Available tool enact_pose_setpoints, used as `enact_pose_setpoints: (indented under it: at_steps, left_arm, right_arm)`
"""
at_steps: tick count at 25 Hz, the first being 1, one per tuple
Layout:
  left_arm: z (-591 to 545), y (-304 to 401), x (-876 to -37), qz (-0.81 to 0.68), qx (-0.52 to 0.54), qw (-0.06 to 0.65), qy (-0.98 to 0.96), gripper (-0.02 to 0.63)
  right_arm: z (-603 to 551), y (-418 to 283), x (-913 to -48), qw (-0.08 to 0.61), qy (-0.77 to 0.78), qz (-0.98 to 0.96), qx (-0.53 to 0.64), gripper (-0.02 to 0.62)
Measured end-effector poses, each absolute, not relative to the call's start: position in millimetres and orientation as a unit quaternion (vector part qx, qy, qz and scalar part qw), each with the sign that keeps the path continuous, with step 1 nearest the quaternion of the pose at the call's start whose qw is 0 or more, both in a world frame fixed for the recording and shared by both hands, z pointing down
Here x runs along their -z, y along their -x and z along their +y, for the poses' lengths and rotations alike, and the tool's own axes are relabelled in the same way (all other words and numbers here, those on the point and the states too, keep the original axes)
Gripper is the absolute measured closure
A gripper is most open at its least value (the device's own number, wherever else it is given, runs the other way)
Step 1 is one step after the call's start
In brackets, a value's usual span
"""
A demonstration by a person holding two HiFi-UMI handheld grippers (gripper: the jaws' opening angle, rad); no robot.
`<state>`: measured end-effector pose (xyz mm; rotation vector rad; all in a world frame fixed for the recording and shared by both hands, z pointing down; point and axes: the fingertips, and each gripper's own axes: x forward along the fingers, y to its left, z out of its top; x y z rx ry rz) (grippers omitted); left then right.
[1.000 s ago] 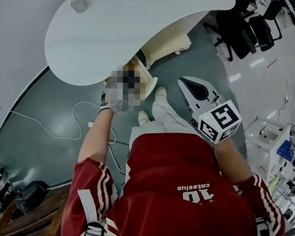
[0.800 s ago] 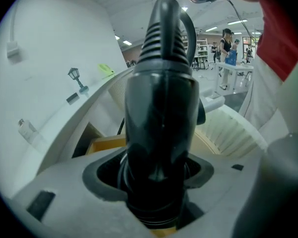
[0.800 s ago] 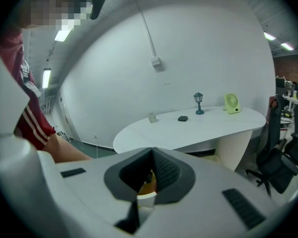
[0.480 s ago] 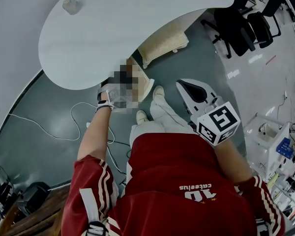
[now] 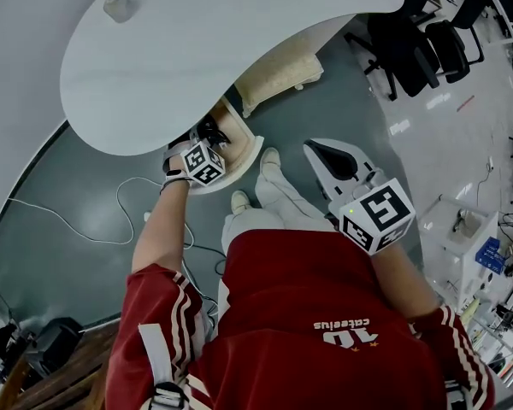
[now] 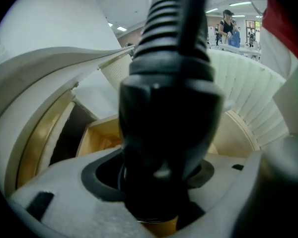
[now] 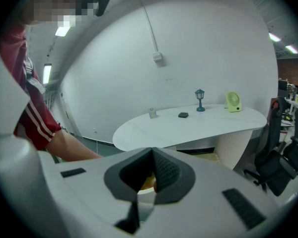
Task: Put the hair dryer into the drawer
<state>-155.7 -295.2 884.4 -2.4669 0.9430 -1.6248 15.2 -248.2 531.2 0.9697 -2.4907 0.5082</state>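
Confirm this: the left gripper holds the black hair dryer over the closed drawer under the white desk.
Not quite: the drawer is open, standing out from under the desk, as the head view shows. The left gripper does hold the black hair dryer over it.

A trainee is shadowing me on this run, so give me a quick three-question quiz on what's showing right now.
1. True or false: the right gripper is shut with nothing in it.
2. What is the left gripper clamped on? A) a hair dryer B) a towel C) a brush
3. Fill in: the drawer under the desk stands ___.
Key: 1 true; 2 A; 3 open.
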Motion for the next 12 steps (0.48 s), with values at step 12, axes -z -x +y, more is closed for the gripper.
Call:
enact_pose_setpoints:
  at_steps: [12]
  left_arm:
    - [-254.4, 139.1, -858.7, 0.264, 0.495, -0.014, 0.828, 0.273]
  right_arm:
    - [-241.8, -17.3, -515.1, 0.197, -0.356, -0.896, -0.179, 0.591]
